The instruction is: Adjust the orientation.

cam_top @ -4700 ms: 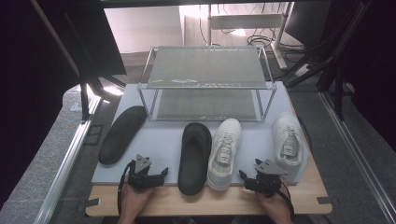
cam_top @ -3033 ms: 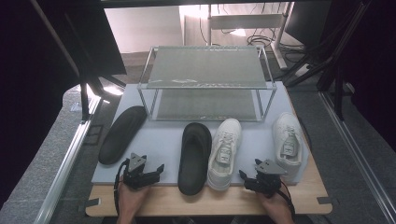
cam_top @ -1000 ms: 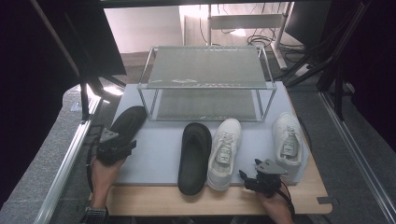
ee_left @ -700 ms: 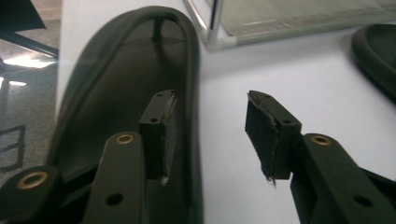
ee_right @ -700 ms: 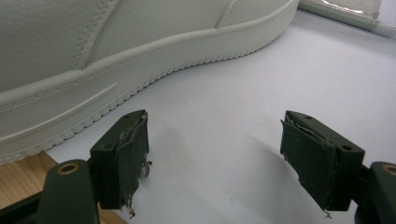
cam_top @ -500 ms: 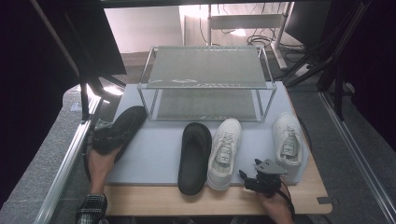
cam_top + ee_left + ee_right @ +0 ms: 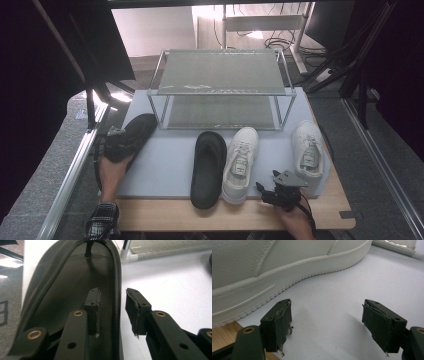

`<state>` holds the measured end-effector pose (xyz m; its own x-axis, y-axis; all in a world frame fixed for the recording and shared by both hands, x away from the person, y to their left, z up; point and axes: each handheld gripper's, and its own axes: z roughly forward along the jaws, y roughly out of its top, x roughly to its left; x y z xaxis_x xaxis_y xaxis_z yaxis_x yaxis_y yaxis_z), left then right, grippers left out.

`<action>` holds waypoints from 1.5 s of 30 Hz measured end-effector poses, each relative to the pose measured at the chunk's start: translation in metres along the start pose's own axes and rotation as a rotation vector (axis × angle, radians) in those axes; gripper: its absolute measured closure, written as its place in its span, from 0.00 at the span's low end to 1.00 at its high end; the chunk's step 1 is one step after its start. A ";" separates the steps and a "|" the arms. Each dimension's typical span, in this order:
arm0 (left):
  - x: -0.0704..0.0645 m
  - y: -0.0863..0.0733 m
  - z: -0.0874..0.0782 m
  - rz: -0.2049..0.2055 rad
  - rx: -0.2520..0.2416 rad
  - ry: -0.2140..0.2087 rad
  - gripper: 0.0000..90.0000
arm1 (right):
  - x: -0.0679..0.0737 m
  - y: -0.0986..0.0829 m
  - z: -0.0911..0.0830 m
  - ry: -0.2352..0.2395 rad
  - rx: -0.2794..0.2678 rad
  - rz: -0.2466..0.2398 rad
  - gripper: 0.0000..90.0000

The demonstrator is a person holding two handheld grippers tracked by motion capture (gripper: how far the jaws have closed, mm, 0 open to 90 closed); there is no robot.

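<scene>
A black slipper (image 7: 134, 132) lies at the left edge of the grey mat (image 7: 165, 160). My left gripper (image 7: 112, 141) is at its near end. In the left gripper view the left gripper (image 7: 113, 311) stands open, its jaws on either side of the black slipper's (image 7: 65, 290) right rim, one pad inside the footbed and one outside over the mat. A second black slipper (image 7: 208, 167) and two white sneakers (image 7: 241, 162) (image 7: 308, 152) lie further right. My right gripper (image 7: 265, 193) rests open near the front edge, beside the white sneaker's sole (image 7: 274, 262), with nothing between its pads (image 7: 278, 322).
A two-tier metal mesh rack (image 7: 220, 75) stands at the back of the mat. The mat lies on a wooden table (image 7: 165, 212), whose strip shows at the front. A metal rail (image 7: 75, 170) runs along the left side.
My left gripper has gone from the table's front edge forward and left to the left black slipper, and now straddles its rim. The right gripper and the shoes have stayed put.
</scene>
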<state>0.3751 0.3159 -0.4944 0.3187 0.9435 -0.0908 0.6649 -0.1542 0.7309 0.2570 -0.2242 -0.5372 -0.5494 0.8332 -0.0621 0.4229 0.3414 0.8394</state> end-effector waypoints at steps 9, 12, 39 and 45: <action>-0.001 0.001 0.006 0.005 0.021 -0.018 0.90 | 0.000 0.000 0.000 -0.001 0.001 -0.001 0.27; -0.001 0.000 0.005 0.010 0.015 -0.016 0.91 | 0.000 0.000 0.000 -0.001 0.001 -0.001 0.27; -0.015 -0.026 -0.058 0.064 -0.045 -0.040 0.92 | 0.000 0.000 0.000 -0.001 0.001 -0.001 0.27; -0.028 -0.035 -0.069 0.099 -0.043 -0.054 0.92 | 0.000 0.000 0.000 -0.001 0.002 -0.001 0.27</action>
<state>0.2963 0.3153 -0.4712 0.4176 0.9071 -0.0520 0.5992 -0.2319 0.7662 0.2571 -0.2243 -0.5371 -0.5493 0.8332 -0.0630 0.4235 0.3427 0.8386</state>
